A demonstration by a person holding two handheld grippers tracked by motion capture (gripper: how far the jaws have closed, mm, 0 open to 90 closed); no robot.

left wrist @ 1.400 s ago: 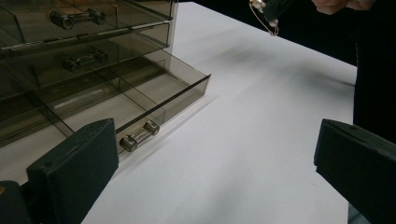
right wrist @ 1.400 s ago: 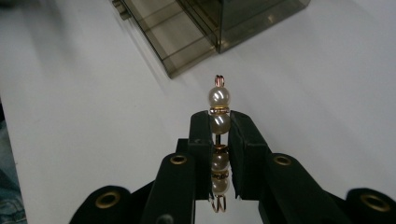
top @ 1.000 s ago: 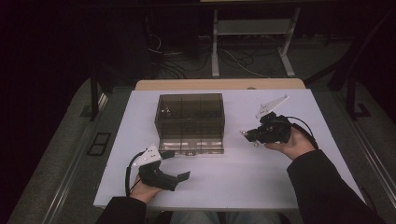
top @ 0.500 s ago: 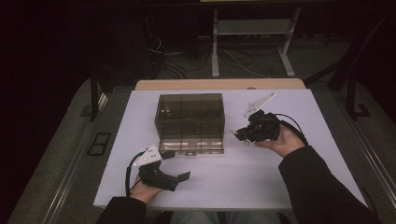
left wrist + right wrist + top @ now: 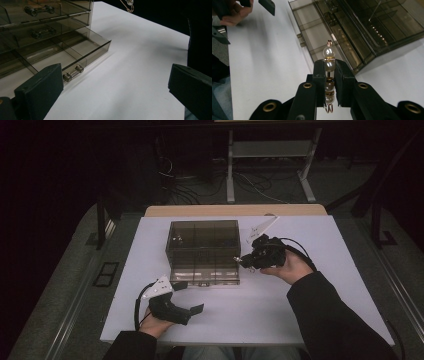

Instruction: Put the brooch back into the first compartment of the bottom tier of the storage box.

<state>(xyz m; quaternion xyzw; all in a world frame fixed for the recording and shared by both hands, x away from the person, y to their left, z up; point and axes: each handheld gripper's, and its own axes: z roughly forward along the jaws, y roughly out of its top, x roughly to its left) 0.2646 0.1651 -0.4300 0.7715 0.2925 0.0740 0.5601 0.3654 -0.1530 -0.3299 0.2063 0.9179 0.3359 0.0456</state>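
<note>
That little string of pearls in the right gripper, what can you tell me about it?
The pearl piece is a short straight row of creamy, glossy beads on a thin pin, with gold-coloured spacer rings between them and a small wire loop at each end. The right gripper has its black jaws shut on its middle, so one bead and a loop stick out beyond the tips. It is held in the air just off the open bottom drawer of the smoky plastic drawer box, touching nothing else.

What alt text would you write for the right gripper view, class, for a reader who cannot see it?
The right gripper's two black jaws pinch a string of pearl beads with gold rings, held above a white table. Beyond it, a smoky clear plastic drawer box has its bottom drawer pulled open.
</note>
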